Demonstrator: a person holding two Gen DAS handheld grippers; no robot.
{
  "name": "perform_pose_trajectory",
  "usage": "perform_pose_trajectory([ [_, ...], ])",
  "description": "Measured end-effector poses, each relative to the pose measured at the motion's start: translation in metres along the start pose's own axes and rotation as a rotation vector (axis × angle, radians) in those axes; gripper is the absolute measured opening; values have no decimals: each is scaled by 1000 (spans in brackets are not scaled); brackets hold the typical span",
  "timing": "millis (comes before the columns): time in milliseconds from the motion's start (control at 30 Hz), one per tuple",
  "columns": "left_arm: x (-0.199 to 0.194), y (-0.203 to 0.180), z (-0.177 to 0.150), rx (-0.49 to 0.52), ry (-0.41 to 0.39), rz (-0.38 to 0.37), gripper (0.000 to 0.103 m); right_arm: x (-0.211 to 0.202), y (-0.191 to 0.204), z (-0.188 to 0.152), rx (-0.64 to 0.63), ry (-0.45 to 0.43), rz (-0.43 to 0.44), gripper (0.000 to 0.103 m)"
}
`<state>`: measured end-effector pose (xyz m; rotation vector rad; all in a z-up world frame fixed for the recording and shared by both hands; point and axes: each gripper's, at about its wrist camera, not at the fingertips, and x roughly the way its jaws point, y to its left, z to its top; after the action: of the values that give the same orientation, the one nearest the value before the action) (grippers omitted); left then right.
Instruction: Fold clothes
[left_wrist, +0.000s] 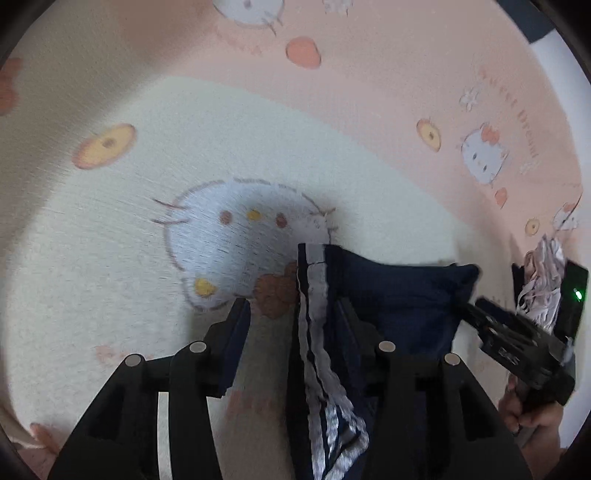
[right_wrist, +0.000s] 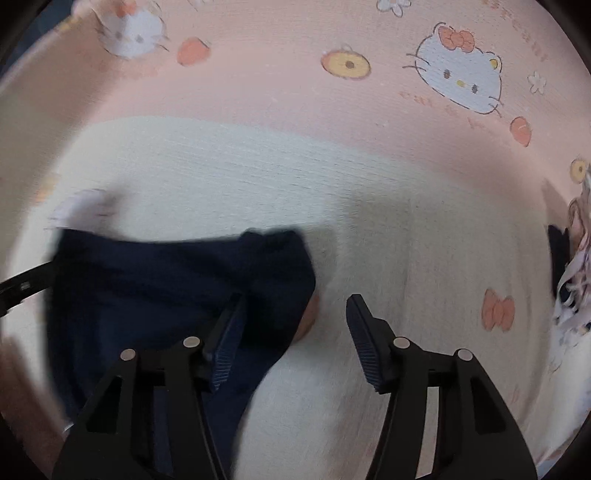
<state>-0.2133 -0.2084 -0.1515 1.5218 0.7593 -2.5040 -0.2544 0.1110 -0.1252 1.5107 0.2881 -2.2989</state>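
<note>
Lying under both parted claws, left claw (left_wrist: 291, 306) and right claw (right_wrist: 295, 310), navy garment (left_wrist: 391, 291) ungripped.

- Soft, even indoor light, both views; no glare, no hard hotspots.
- Left wrist view: blanket (left_wrist: 258, 122) print streaked w/ motion blur; dark shadow beside the navy garment (left_wrist: 399, 295).
- Right wrist view blurrier: garment edges smeared, cream area washed out.
- Heavy fisheye bend, black vignette at corners.
- Gripper fingers (right_wrist: 225, 347) stay sharpest; right edge clutter out of focus.
</note>
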Motion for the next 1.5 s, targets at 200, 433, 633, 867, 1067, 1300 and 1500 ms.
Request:
perform_pose_trajectory([
  [200,-18,5,-44,-97,64,-62,47,-49,17,-57,64,26,186,58],
  [433,-8,14,-102,-132,210,-124,46,-69,32,-154,-65,116,97,58],
  [633,-32,3,-131,-80,176,-132,25,-71,15,-174,48,147,174,58],
  [867,-23,8,-151,-124,265,-148,30,-78,9,-182,96,143,216,57],
  [1067,-19,-6,-152,-75,253,-139,15,-51,-4,-168,57,166,177,57],
  [1300,-22,-5,-155,-59,283,-88,12,-56,-9,-175,44,160,155,58],
  [1500,-29,8,-155,-138,252,-137,19,-62,-19,-179,20,160,135,59],
])
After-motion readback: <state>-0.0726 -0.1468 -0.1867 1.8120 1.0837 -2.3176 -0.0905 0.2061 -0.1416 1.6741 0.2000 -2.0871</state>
